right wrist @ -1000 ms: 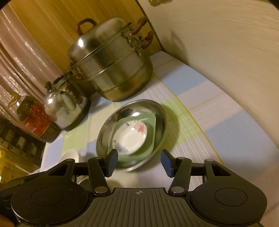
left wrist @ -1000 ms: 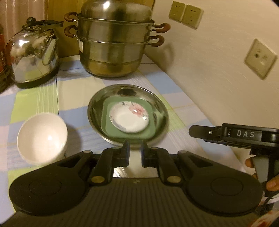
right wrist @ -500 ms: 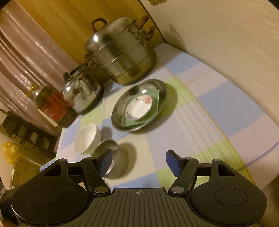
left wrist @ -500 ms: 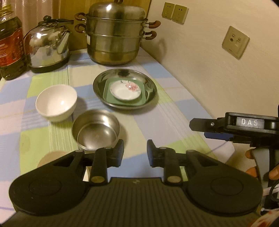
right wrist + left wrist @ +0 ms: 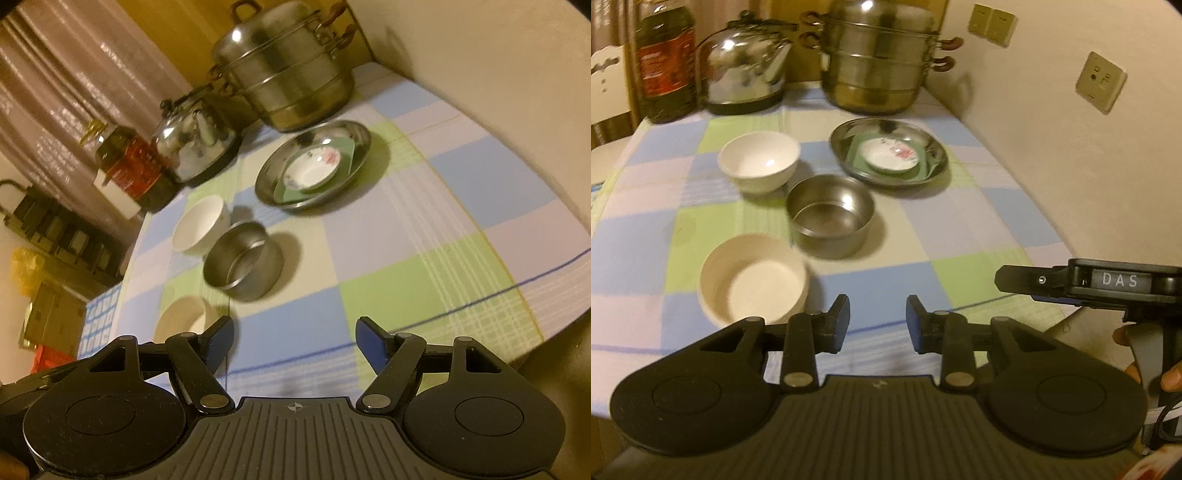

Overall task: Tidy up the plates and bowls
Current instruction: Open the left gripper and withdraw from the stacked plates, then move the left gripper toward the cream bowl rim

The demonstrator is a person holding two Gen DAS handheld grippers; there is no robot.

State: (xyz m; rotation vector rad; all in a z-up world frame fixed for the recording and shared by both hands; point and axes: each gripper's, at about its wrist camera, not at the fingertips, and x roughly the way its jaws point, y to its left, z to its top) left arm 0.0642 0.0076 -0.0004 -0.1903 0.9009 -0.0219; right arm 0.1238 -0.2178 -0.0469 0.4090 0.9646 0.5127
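Note:
A steel plate (image 5: 934, 147) (image 5: 354, 129) at the back holds a green square plate (image 5: 923, 173) (image 5: 288, 192), and a small flowered white dish (image 5: 892, 157) (image 5: 314, 166) lies on that. In front stand a white bowl (image 5: 759, 160) (image 5: 199, 223), a steel bowl (image 5: 831, 216) (image 5: 243, 264) and a cream bowl (image 5: 753, 282) (image 5: 183, 317). My left gripper (image 5: 877, 321) hovers over the near table edge beside the cream bowl, its jaws opening with nothing between them. My right gripper (image 5: 295, 343) stands wide, its jaws still opening, empty. In the left wrist view the right gripper shows side-on.
A tall steel steamer pot (image 5: 879, 62) (image 5: 288, 66), a kettle (image 5: 744, 74) (image 5: 195, 140) and an oil bottle (image 5: 665, 62) (image 5: 129, 166) line the back of the checked tablecloth (image 5: 960, 229). A wall with sockets (image 5: 1100, 83) runs along the right. A hand (image 5: 1145, 365) grips the right tool.
Both grippers pulled back from the steel plate toward the near table edge, so all three bowls came into view. Both pairs of jaws spread wider.

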